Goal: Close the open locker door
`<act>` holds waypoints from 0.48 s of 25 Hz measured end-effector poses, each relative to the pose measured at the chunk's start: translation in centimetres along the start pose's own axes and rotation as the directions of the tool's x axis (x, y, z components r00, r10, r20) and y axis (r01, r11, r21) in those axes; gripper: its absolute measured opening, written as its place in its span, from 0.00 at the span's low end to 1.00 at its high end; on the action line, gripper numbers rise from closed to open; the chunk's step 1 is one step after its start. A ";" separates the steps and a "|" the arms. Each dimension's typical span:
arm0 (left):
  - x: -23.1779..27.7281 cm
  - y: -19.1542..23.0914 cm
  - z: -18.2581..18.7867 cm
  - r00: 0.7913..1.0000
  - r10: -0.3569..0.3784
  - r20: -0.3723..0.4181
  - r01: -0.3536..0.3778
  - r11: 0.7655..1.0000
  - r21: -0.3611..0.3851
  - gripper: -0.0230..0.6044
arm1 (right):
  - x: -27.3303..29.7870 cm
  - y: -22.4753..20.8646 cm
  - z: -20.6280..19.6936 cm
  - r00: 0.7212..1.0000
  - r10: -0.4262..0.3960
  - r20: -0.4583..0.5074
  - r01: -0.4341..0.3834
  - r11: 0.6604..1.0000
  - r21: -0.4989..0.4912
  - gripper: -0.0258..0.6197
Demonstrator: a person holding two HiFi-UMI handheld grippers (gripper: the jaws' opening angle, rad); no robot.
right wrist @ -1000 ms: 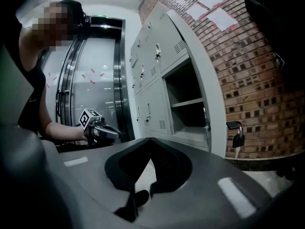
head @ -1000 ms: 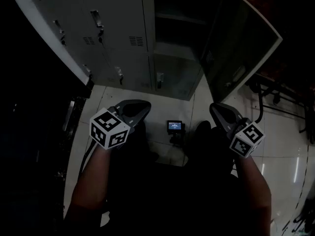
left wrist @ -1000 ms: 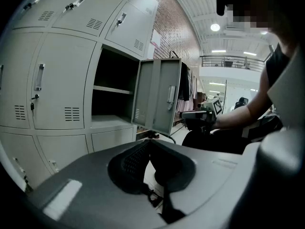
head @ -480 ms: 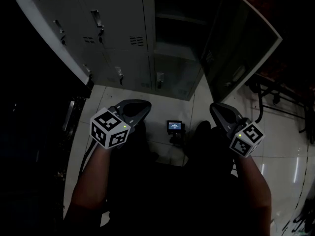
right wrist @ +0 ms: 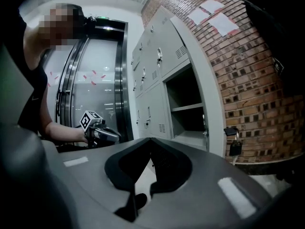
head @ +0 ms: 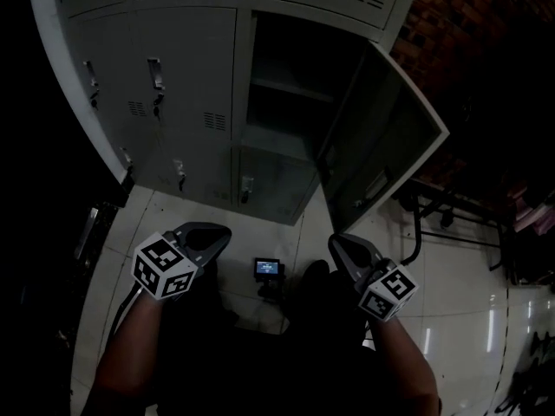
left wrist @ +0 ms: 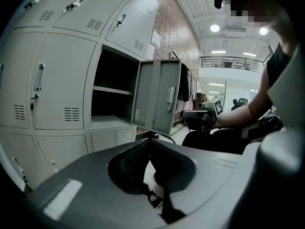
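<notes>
Head view: the locker bank point(head: 173, 102) fills the upper frame, from 10 to 1 o'clock. One compartment point(head: 290, 85) at 12 o'clock stands open, with a shelf point(head: 282, 87) across it. The open locker door point(head: 381, 146) hangs on the right side of that compartment and swings out toward the person, at 1 o'clock from the right gripper point(head: 340, 245) and well apart from it. A brick wall point(head: 442, 24) lies at 2 o'clock.

The left gripper point(head: 212, 230) sits at 8 o'clock and the right gripper at 5 o'clock, both low over the tiled floor point(head: 451, 293) and clear of the lockers. A small device with a lit screen point(head: 267, 268) lies on the floor between them.

Left gripper view: the left gripper point(left wrist: 148, 141) has its jaws pressed together, nothing between them. The locker door point(left wrist: 159, 101) appears at 12 o'clock, its outer face and handle point(left wrist: 170, 98) turned to the camera. The right gripper point(left wrist: 205, 116) shows at 2 o'clock.

Right gripper view: the right gripper point(right wrist: 151, 140) has its jaws pressed together, nothing between them. The open compartment point(right wrist: 188, 109) lies at 1 o'clock, and a padlock point(right wrist: 234, 147) hangs at 3 o'clock
</notes>
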State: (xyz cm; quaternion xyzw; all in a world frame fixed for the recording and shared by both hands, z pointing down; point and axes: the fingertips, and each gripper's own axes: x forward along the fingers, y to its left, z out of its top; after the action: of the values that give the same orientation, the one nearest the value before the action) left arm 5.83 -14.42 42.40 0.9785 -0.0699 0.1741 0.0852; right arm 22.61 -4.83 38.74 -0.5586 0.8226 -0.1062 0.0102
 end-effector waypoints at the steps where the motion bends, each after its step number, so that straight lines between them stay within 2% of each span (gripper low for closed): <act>1: 0.3 0.0 0.2 1.000 0.000 0.007 0.000 1.000 0.001 0.06 | -0.4 -0.4 0.4 1.000 -0.006 0.011 0.006 1.000 0.001 0.04; 4: 0.5 -0.1 0.5 1.000 -0.002 0.011 0.002 1.000 0.001 0.06 | -1.5 -1.0 1.2 1.000 -0.008 0.016 0.008 1.000 -0.004 0.05; 6: 0.4 -0.1 0.6 1.000 -0.004 0.010 0.004 1.000 0.005 0.06 | -2.3 -1.6 2.1 1.000 -0.014 0.018 0.014 1.000 -0.017 0.11; 10: 0.5 -0.1 0.8 1.000 -0.009 0.020 0.008 1.000 0.005 0.06 | -5.1 -4.5 5.4 0.993 -0.100 0.068 0.103 0.994 -0.041 0.20; 12: 0.5 -0.1 0.8 1.000 -0.011 0.021 0.011 1.000 0.004 0.06 | -6.1 -6.2 7.2 0.986 -0.137 0.092 0.143 0.987 -0.068 0.29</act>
State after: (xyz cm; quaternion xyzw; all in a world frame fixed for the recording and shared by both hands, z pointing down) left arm 6.62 -14.52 41.84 0.9808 -0.0652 0.1635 0.0836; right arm 31.50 -2.61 32.25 -0.6191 0.7835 -0.0515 0.0179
